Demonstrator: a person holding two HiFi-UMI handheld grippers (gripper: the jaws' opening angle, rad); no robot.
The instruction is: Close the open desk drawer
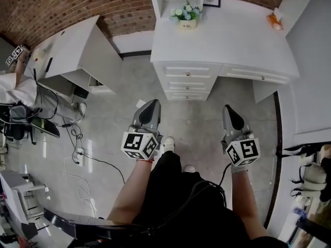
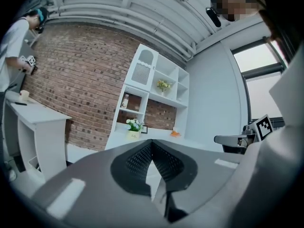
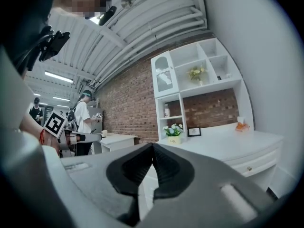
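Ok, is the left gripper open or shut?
Shut: the left gripper shows its jaws meeting at the tips, nothing between them.

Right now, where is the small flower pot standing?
In the head view, the flower pot stands on the white desk, toward its back left, before the shelf unit and left of the picture frame.
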